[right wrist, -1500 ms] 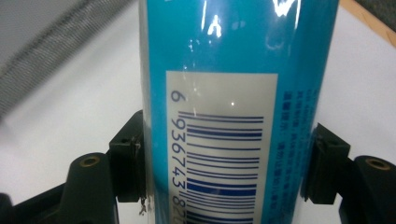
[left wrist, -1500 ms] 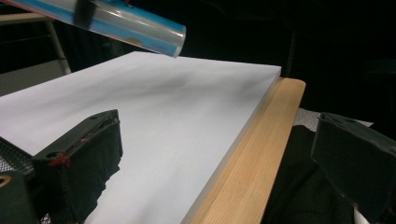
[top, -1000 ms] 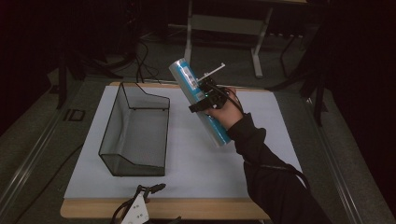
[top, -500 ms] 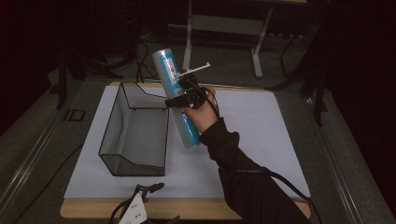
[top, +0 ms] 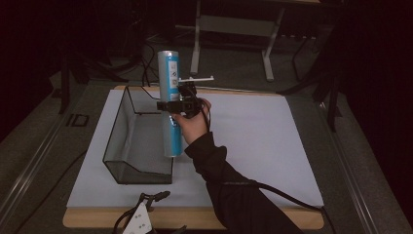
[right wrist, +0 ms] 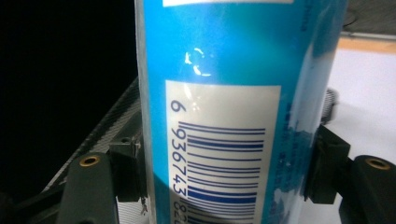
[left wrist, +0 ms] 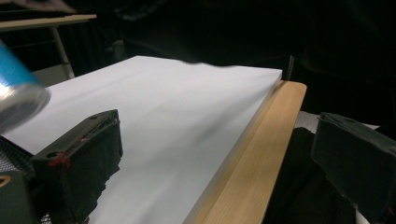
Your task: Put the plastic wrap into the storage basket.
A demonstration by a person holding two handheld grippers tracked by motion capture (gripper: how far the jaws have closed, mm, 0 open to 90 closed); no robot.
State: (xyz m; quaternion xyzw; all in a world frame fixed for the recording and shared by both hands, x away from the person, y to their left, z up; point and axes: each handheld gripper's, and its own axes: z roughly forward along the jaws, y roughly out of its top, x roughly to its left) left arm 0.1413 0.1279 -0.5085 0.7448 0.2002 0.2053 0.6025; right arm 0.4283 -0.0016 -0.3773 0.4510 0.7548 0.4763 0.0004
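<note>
A tall blue cylindrical can [top: 169, 73] with a white barcode label stands nearly upright in the air, with my right gripper [top: 171, 106] shut on its middle. The can's lower end hangs at the right wall of a black wire mesh basket [top: 127, 146] on the white mat. In the right gripper view both pads [right wrist: 129, 173] press on the can [right wrist: 224, 93]. My left gripper [top: 155, 196] lies at the table's front edge. Its jaws stand wide apart in the left gripper view [left wrist: 217, 163] with nothing between them. The can's silver end [left wrist: 18, 95] shows blurred at that view's left.
A white mat [top: 272, 136] covers most of the wooden table [top: 195, 219]. Table legs and cables stand on the dark floor behind. A cable trails from the person's right sleeve [top: 229, 185] toward the bottom right.
The right gripper has carried the can leftward, from over the mat's middle to the basket's right wall. The can has turned from tilted to nearly upright. The left gripper has stayed put.
</note>
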